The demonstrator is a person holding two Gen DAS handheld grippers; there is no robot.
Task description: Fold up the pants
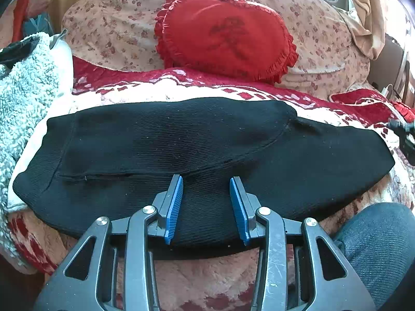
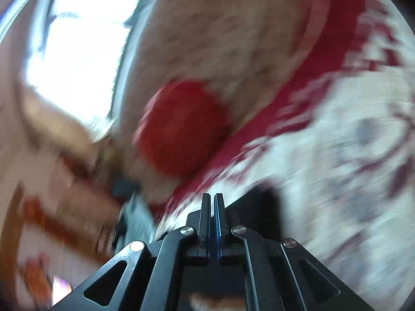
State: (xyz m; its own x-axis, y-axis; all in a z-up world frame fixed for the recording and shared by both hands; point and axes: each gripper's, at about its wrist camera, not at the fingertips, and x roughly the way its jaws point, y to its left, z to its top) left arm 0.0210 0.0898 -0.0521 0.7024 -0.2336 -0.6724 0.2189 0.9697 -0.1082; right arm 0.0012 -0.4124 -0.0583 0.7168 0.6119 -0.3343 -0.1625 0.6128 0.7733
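Observation:
Black knit pants point(image 1: 181, 145) lie folded lengthwise across the red-and-white blanket point(image 1: 160, 90) on the bed, waistband at the left. My left gripper point(image 1: 206, 181) is open, its blue pads point(image 1: 175, 202) just above the near edge of the pants at their middle, holding nothing. My right gripper point(image 2: 212, 197) is shut with nothing seen between its pads; its view is motion-blurred. A dark patch of the pants point(image 2: 256, 197) shows just behind its fingertips. The right gripper's tip also shows at the right edge of the left wrist view point(image 1: 404, 132).
A red heart-shaped cushion point(image 1: 225, 36) leans on a floral pillow point(image 1: 116, 26) behind the pants. A fluffy grey-white blanket point(image 1: 23, 98) is heaped at the left. A person's knee in dark trousers point(image 1: 378, 248) is at the lower right. A bright window point(image 2: 77, 39) is blurred.

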